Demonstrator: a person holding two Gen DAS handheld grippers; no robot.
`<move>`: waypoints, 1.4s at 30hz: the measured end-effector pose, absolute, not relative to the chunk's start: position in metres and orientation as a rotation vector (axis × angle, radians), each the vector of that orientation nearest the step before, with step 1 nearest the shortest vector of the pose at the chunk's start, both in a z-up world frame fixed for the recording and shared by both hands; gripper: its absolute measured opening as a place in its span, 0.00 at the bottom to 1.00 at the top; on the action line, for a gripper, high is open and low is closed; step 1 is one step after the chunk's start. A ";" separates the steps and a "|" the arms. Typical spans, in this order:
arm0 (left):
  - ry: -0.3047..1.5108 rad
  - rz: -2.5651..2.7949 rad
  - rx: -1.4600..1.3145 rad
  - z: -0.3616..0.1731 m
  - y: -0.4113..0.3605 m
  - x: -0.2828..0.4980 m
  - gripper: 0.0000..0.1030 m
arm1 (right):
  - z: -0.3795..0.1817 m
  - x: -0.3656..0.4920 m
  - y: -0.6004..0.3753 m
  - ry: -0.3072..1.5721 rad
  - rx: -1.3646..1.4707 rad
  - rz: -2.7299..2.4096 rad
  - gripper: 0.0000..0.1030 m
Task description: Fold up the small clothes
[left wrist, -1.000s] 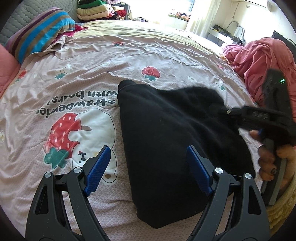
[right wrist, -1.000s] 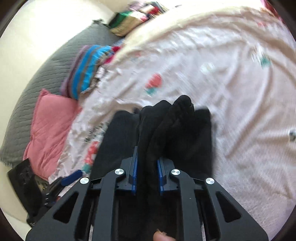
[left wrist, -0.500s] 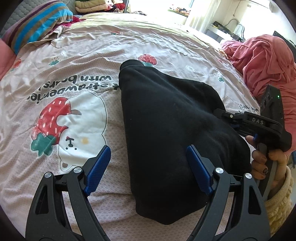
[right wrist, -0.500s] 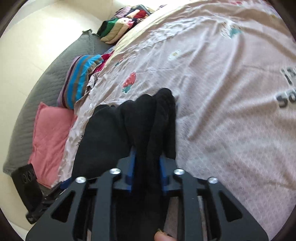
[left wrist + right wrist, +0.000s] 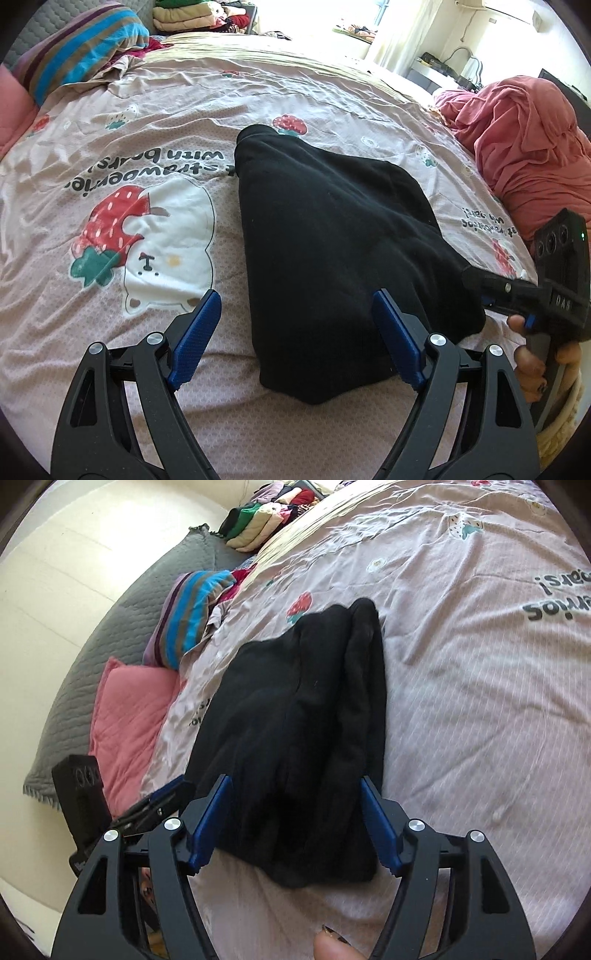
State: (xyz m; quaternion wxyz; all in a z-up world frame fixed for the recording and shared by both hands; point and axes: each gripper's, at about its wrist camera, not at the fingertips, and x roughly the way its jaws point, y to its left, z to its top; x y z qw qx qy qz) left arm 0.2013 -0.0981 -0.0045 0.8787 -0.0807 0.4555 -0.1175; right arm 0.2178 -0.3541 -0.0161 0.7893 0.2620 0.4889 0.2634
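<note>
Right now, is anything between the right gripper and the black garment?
Nothing visible. The right gripper is open, its fingers either side of the black garment's near end on the bedspread.

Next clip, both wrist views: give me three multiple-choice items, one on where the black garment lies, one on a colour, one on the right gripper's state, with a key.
1. Where does the black garment lie?
A. On the printed bedspread
B. On the pink pillow
C. On the floor

2. What colour are the gripper pads?
A. Red
B. Blue
C. Yellow

3. What is the state of the right gripper?
A. Shut on the garment
B. Shut on nothing
C. Open

Key: 1 A, the garment rests flat on the strawberry-and-bear bedspread, apart from the pink pillow at the bed's head. 2 B, the pads on both grippers show blue. 3 C, in the right wrist view the jaws stand wide on either side of the garment's near end, pinching nothing. The left gripper is open too.
</note>
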 end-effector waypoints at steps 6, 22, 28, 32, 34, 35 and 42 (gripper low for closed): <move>0.945 -0.239 -0.169 -0.003 -0.099 0.195 0.74 | -0.015 0.213 -0.344 1.048 0.515 0.551 0.44; 0.953 -0.255 -0.170 0.002 -0.099 0.194 0.74 | 0.008 0.204 -0.342 0.944 0.444 0.550 0.19; 0.990 -0.269 -0.189 -0.013 -0.094 0.193 0.74 | -0.016 0.199 -0.341 0.985 0.415 0.488 0.19; 0.987 -0.272 -0.194 -0.013 -0.092 0.192 0.74 | -0.017 0.195 -0.340 0.977 0.411 0.464 0.21; 0.985 -0.272 -0.199 -0.013 -0.091 0.190 0.74 | -0.016 0.193 -0.338 0.975 0.396 0.448 0.25; 0.983 -0.271 -0.199 -0.012 -0.090 0.190 0.74 | -0.016 0.192 -0.337 0.973 0.388 0.440 0.28; 0.985 -0.272 -0.206 -0.011 -0.088 0.186 0.74 | -0.013 0.186 -0.337 0.962 0.354 0.400 0.39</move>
